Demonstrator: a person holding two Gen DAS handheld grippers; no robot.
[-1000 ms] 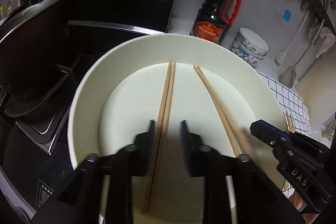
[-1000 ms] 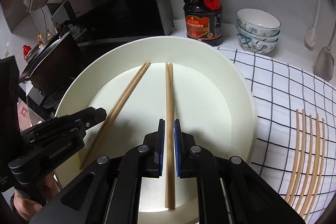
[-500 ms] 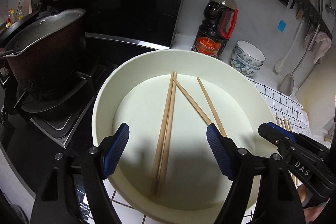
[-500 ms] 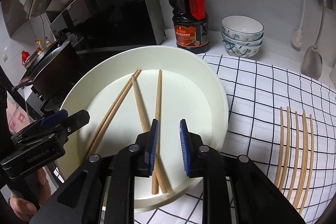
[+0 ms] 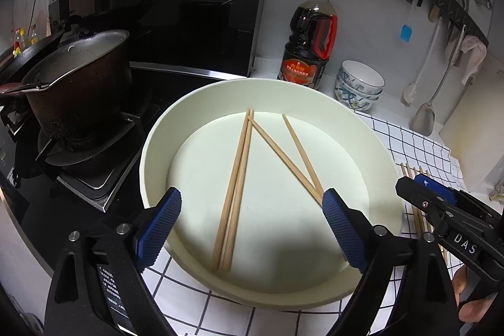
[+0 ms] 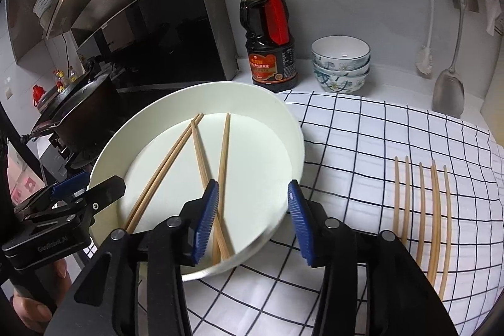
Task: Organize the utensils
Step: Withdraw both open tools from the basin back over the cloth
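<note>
A round cream basin (image 5: 371, 147) (image 6: 293, 128) holds several wooden chopsticks: a close pair (image 5: 234, 185) (image 6: 160, 169) on the left and two more (image 5: 293, 153) (image 6: 220, 166) meeting in a V. My left gripper (image 5: 250, 225) is open and empty above the basin's near rim. My right gripper (image 6: 252, 219) is open and empty over the basin's near right edge. Several more chopsticks (image 6: 436, 210) lie in a row on the checked cloth to the right.
A soy sauce bottle (image 5: 310, 40) (image 6: 271, 33) and stacked bowls (image 5: 359, 88) (image 6: 340, 65) stand behind the basin. A dark pot (image 5: 75, 84) sits on the stove at left. A spatula (image 6: 449, 84) and brush hang on the right wall. The checked cloth (image 6: 378, 131) covers the counter.
Both grippers opened and pulled back from the basin. The chopsticks they held now lie loose in it; one slid so it crosses toward the left pair.
</note>
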